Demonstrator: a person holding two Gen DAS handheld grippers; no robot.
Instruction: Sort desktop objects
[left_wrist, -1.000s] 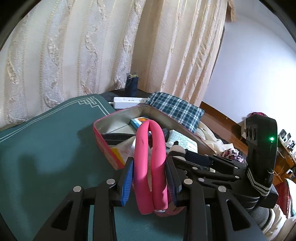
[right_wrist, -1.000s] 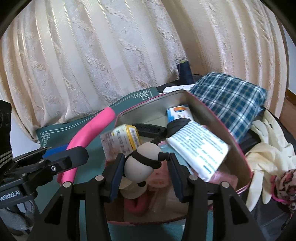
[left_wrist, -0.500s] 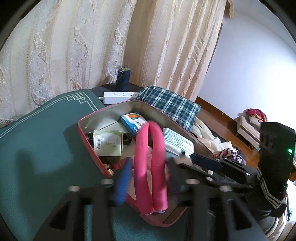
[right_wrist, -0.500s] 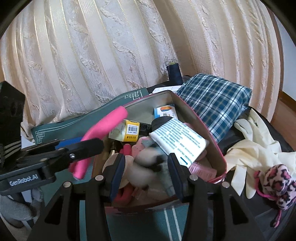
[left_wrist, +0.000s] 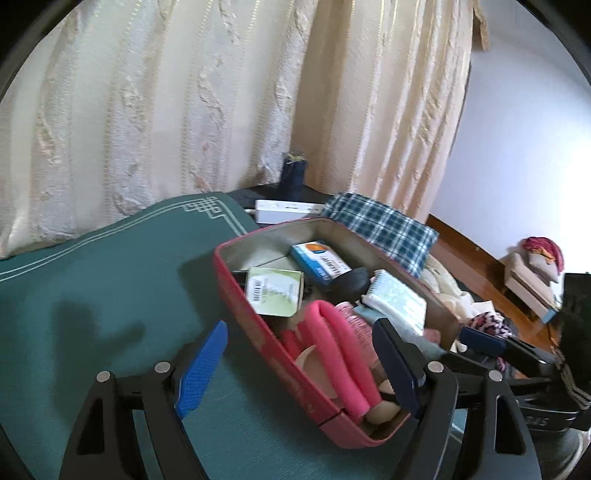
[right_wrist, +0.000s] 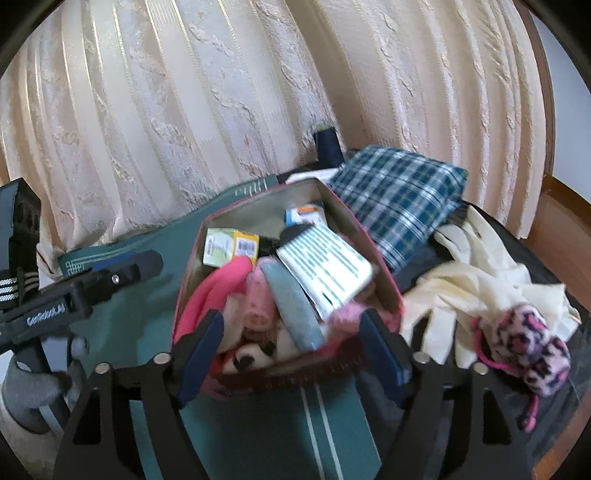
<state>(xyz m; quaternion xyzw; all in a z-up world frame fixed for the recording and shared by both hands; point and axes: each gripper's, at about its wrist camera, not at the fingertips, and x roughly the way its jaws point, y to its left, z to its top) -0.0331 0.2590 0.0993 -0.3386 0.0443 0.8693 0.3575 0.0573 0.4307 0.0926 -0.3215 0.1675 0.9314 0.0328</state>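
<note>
Both the left claw (left_wrist: 301, 367) and right claw (right_wrist: 291, 356) hang spread apart and empty at the near end of the overfull pink box (left_wrist: 258, 328), so the pink foam loop (left_wrist: 341, 360) lying inside could spring out if bumped

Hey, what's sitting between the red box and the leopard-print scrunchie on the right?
In the right wrist view, cream rubber gloves lie crumpled between the red box and the leopard-print scrunchie.
</note>
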